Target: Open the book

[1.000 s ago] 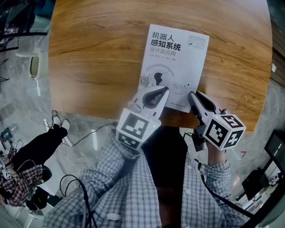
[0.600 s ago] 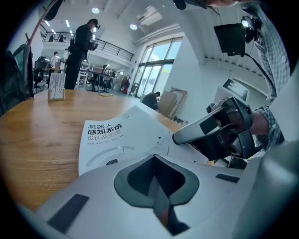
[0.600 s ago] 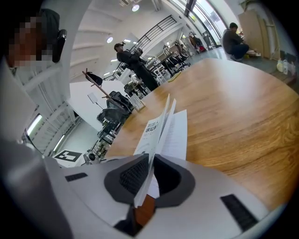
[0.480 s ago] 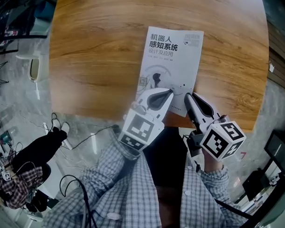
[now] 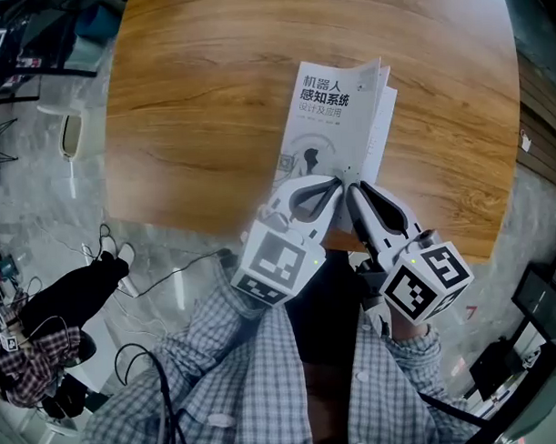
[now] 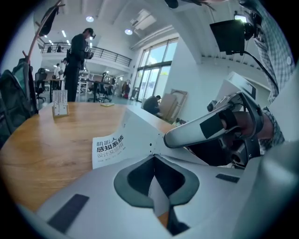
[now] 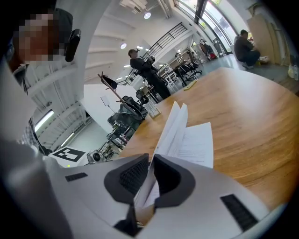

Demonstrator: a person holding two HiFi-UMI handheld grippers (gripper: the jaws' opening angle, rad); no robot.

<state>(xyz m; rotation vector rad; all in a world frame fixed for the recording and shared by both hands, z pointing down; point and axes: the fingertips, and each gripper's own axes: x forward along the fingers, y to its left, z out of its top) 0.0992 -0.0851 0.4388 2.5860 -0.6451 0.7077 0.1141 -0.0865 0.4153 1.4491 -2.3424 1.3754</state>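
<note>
Left gripper [image 5: 335, 181] and right gripper [image 5: 351, 190]: white shells, dark grey lining inside the fingers [image 5: 380, 211]. Behind the fingers, each bears a black-and-white marker cube [image 5: 278, 262]; further back, grey-checked sleeves [image 5: 230, 355].

- The white paperback book [image 5: 334, 123] bears a dark cover title [image 5: 323, 90] in three lines of Chinese characters: "机器人", "感知系统", and in smaller print "设计及应用".
- A small square code [image 5: 286, 159] is printed lower on the cover, too small to read.
- The inner page [image 7: 196, 142] shows fine printed lines, too small to read.
- The left gripper [image 5: 336, 181] and the right gripper [image 5: 352, 188] each carry black-and-white square markers, patterns without letters.
</note>
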